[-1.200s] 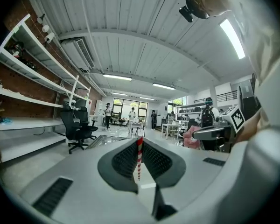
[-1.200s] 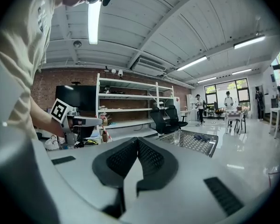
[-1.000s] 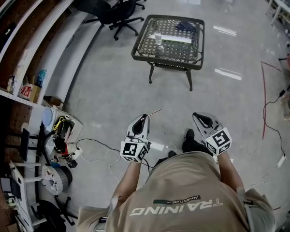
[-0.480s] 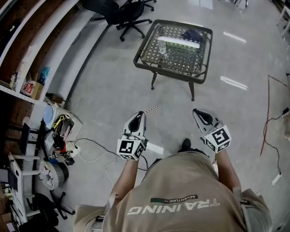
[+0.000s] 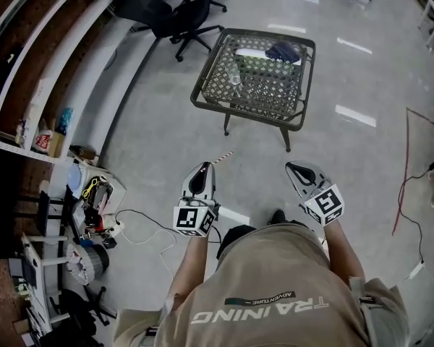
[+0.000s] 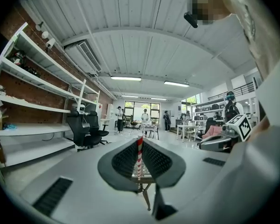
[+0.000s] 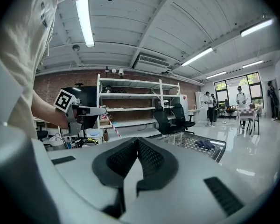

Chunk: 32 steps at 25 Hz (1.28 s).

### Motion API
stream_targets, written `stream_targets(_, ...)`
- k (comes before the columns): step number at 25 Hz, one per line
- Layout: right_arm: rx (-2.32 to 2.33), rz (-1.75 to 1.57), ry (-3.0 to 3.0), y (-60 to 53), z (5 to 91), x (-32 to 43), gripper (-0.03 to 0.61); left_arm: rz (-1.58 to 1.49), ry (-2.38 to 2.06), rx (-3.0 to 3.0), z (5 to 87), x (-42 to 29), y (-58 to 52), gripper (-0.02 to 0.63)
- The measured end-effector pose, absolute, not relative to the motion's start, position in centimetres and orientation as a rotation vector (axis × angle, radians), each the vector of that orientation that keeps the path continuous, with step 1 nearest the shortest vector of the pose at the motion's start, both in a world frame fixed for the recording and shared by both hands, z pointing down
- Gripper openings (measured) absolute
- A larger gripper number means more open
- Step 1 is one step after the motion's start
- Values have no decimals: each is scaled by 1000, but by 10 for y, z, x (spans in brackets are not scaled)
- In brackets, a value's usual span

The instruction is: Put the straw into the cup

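A red-and-white striped straw sticks out forward from my left gripper, which is shut on it. In the left gripper view the straw stands upright between the closed pads. My right gripper is shut with nothing in it; its jaws meet at the tip. Both are held over the floor, well short of the dark mesh table. A clear cup stands on the table's left half. The right gripper view shows the left gripper with the straw.
A blue cloth and a white-green box lie at the table's far side. Black office chairs stand beyond it on the left. Shelving, clutter and cables line the left wall. A red cable runs along the floor at right.
The person has walked toward the table, carrying both grippers forward. The straw stays gripped in the left gripper, and the right gripper stays shut.
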State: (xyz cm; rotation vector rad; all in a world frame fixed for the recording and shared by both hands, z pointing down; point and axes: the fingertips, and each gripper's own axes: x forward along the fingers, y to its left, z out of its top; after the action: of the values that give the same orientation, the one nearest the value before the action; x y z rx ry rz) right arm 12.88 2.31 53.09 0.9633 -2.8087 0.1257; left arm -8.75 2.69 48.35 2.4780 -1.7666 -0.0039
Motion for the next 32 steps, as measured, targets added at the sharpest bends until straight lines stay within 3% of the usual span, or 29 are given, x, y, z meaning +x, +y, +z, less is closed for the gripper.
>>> stream_targets(11, 827, 157, -2836, -22, 541, 88, 17, -22, -1813, 2424, 483, -107, -12, 35)
stream_targets(18, 894, 52, -2788, -66, 533, 65, 18, -15, -1738, 2485, 496, -129, -65, 35)
stream_targets(32, 1142, 166, -2669, -122, 545, 43, 17, 71, -1513, 2630, 524, -155, -142, 35)
